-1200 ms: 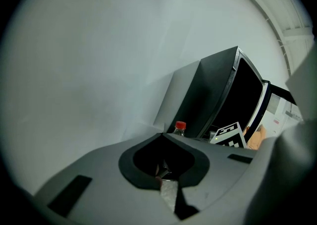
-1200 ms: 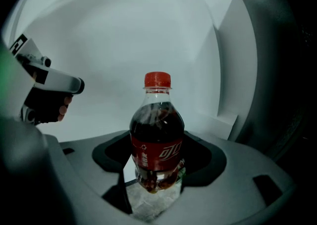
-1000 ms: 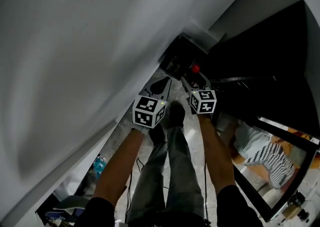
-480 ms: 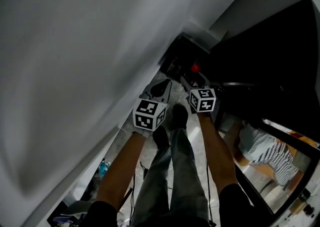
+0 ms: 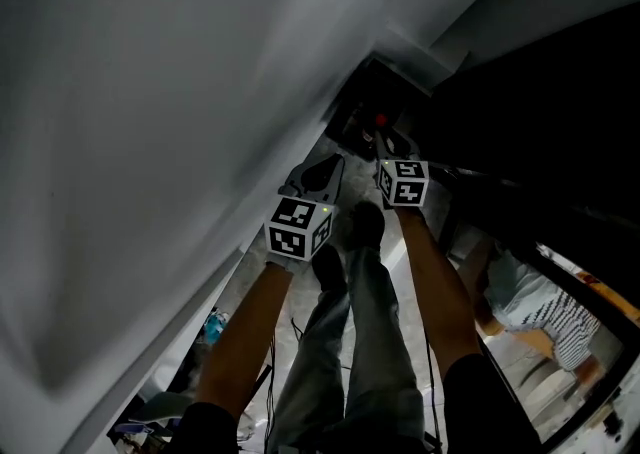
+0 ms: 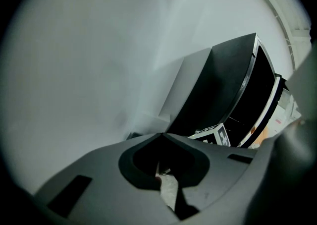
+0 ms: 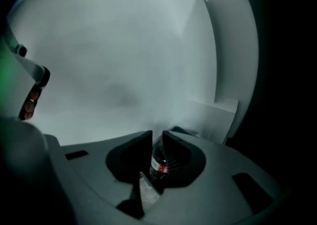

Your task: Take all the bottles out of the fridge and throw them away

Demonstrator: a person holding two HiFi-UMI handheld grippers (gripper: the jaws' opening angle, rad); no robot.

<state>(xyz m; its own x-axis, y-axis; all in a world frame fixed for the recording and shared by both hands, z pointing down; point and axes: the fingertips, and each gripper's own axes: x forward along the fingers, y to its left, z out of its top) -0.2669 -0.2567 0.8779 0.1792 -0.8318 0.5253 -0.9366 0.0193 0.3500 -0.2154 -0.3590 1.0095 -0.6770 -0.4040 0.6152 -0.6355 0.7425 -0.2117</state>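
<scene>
Head view, left to right: a white wall (image 5: 150, 142) fills the left side and slants toward the upper right; a small blue item (image 5: 215, 324) lies at its foot near the lower left corner. The left forearm (image 5: 245, 332) reaches up the frame beside the wall, its marker cube (image 5: 297, 227) uppermost. The left gripper (image 6: 161, 136) points forward and somewhat down; its jaws are together at the tips, with nothing between them. The person's legs (image 5: 350, 342) and dark shoes (image 5: 365, 224) occupy the centre, between the two arms, over a pale floor (image 5: 398, 260). The right forearm (image 5: 435, 282) runs parallel, and its cube (image 5: 403, 183) sits a little higher in the frame than the left one. The right gripper (image 7: 157, 135) tilts downward; its jaws have just been closing and now stand narrow on a dark bottle (image 7: 159, 163) with a red label, whose red cap (image 5: 381, 120) shows just beyond the jaws, against a dark recess (image 5: 352, 114) at the wall's foot. What the bottle stands on cannot be told. A black cabinet (image 5: 540, 122) closes the right side; below it, a person in striped clothing (image 5: 545, 312) shows.
</scene>
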